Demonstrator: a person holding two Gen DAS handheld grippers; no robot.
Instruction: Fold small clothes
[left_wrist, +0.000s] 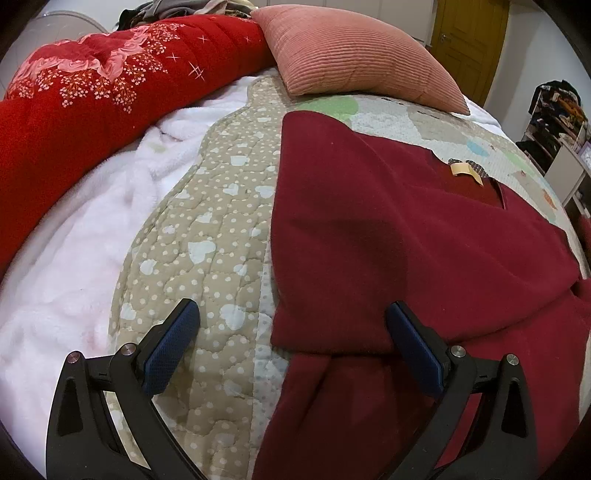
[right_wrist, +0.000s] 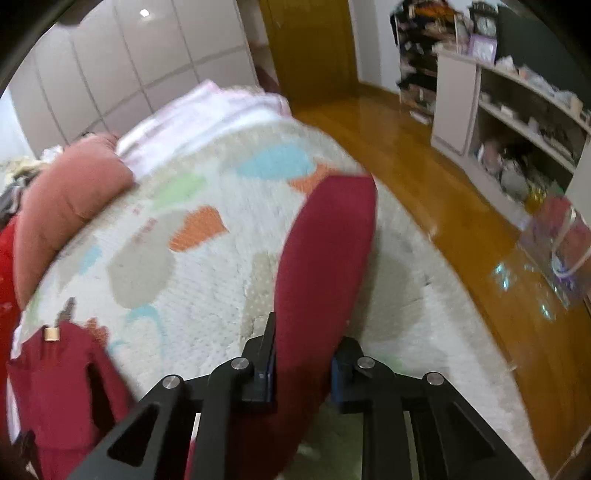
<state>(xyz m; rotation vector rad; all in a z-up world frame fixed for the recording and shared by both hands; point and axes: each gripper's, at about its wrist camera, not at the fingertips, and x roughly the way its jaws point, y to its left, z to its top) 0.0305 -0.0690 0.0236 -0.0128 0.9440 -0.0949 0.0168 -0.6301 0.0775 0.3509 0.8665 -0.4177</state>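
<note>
A dark red knit sweater (left_wrist: 388, 240) lies on the quilted bed cover (left_wrist: 221, 221), its left side folded over and a tan label at the neck (left_wrist: 467, 170). My left gripper (left_wrist: 291, 317) is open and empty, hovering over the sweater's near left edge; its right finger (left_wrist: 413, 343) is above the fabric. My right gripper (right_wrist: 304, 354) is shut on the sweater's sleeve (right_wrist: 328, 240), which stretches away from the jaws and is lifted over the bed's edge. The sweater's body (right_wrist: 59, 384) shows at the lower left of the right wrist view.
A pink ribbed pillow (left_wrist: 354, 51) and a bright red floral blanket (left_wrist: 92, 96) lie at the bed's far side, with a white fleece blanket (left_wrist: 92, 240) on the left. Past the bed's edge are a wooden floor (right_wrist: 443, 192) and white shelves (right_wrist: 517, 122).
</note>
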